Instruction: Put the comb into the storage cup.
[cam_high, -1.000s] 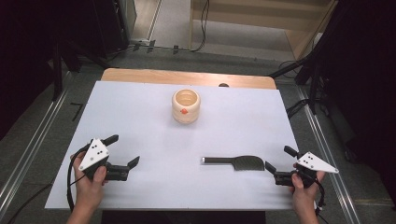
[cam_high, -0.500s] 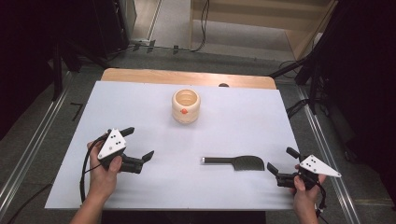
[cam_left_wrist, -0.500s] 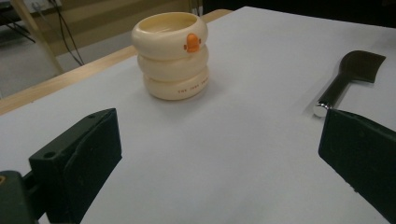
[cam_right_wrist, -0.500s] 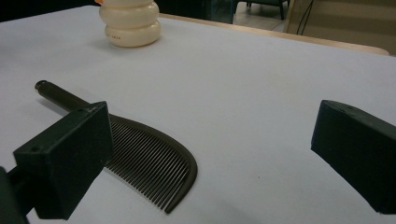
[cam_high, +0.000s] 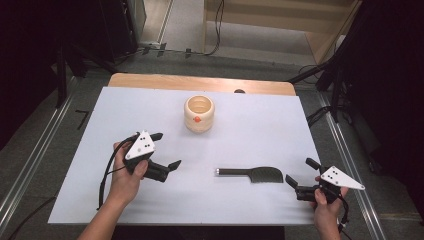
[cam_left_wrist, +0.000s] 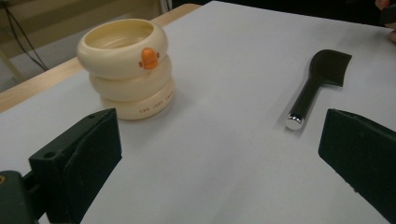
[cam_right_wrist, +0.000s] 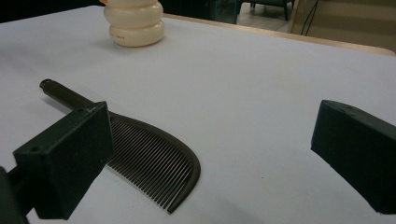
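We hold the left gripper (cam_high: 162, 152) unclenched, empty, left of the dark curved comb with a metal-tipped handle (cam_high: 252, 174), likely lining up on that handle, right gripper (cam_high: 302, 177) released just beside its teeth, cream ringed duck-face cup (cam_high: 199, 113) beyond.

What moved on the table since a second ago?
The left gripper moved forward and toward the middle of the table, closer to the cup. Its jaws are open and hold nothing. The right gripper, the cup and the comb stayed where they were.
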